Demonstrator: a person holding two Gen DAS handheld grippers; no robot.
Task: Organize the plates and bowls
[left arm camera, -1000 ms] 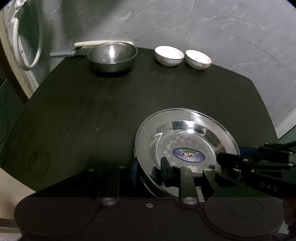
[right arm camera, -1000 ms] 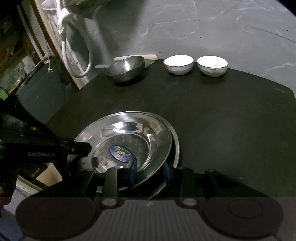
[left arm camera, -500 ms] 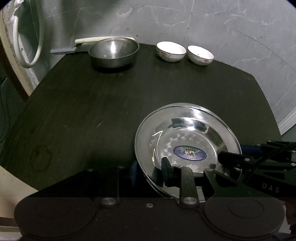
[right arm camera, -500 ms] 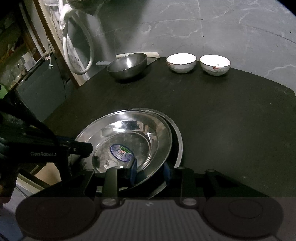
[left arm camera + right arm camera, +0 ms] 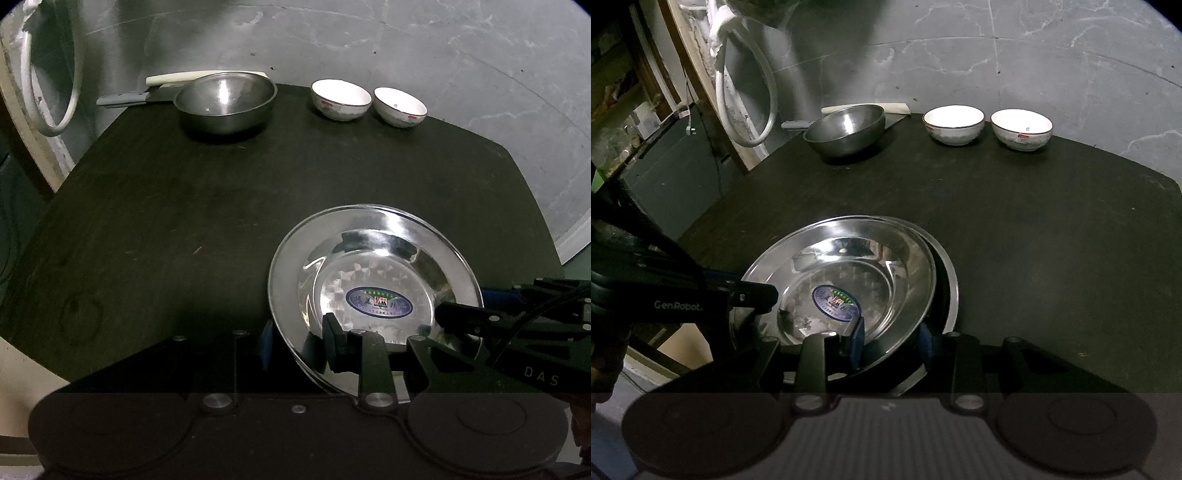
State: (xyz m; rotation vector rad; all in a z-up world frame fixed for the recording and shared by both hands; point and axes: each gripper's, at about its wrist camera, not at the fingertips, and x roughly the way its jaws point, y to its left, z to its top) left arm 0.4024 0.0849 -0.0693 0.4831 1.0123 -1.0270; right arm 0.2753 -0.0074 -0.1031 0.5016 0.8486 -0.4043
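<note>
Mid plate-stacking: my left gripper (image 5: 297, 345) and right gripper (image 5: 891, 341) each have jaws straddling the near rim of the top steel plate (image 5: 849, 273), nested slightly off-centre on the lower plate (image 5: 951, 284) at the table's (image 5: 1034, 240) near edge; next, judging, centre it and release.

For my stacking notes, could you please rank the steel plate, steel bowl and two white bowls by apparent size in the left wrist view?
1. steel plate, nearest the camera
2. steel bowl
3. left white bowl and right white bowl look alike
</note>
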